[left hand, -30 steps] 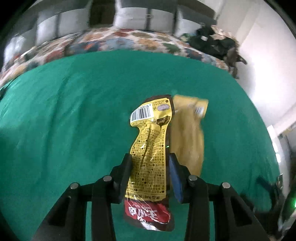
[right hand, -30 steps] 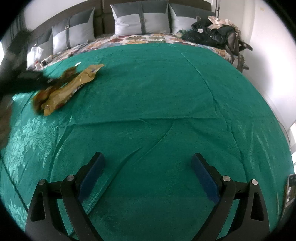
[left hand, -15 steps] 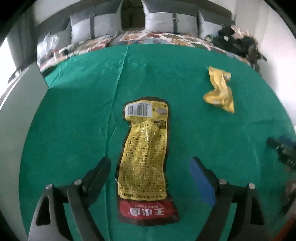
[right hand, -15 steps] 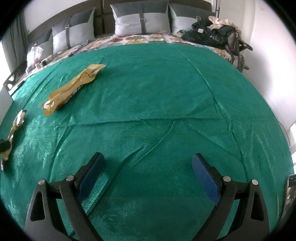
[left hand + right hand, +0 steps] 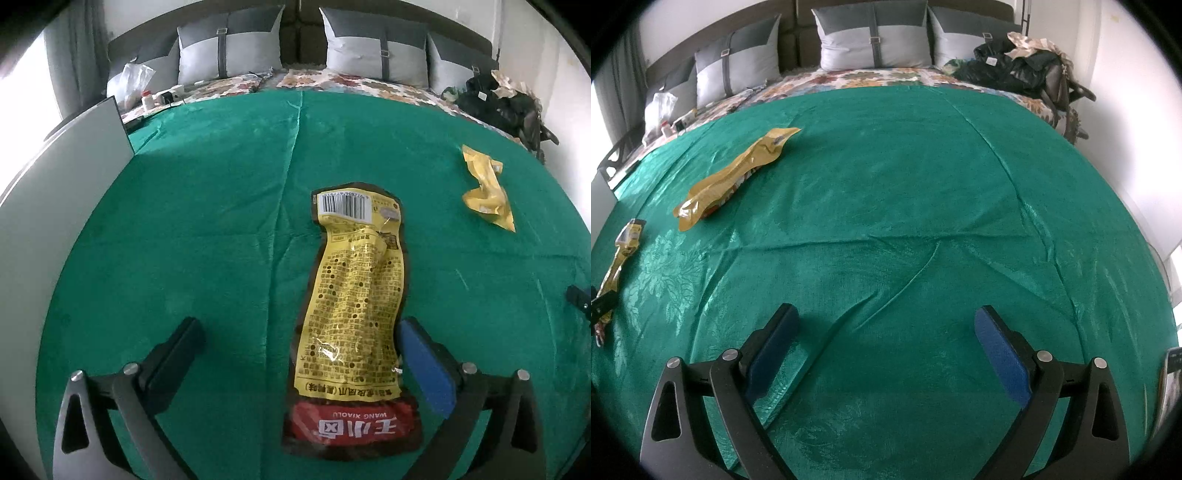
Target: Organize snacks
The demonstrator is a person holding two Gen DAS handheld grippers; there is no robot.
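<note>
On the green bedspread [image 5: 207, 206] the left gripper [image 5: 295, 354] has its jaws opening wide and released — the long yellow snack packet [image 5: 354, 295] lies flat between them, barcode end away, red end nearest, its edge just beside the blue right pad without being pressed. Farther right sits a crumpled yellow packet [image 5: 487, 192], well apart. The right gripper [image 5: 882, 343] hangs over bare cloth, jaws spread, holding nothing — both packets lie far to its left.

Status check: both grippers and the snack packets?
Left gripper opening, yellow packet flat between fingers, unclamped. Right gripper open, empty. Second packet apart. Nothing obstructing.
</note>
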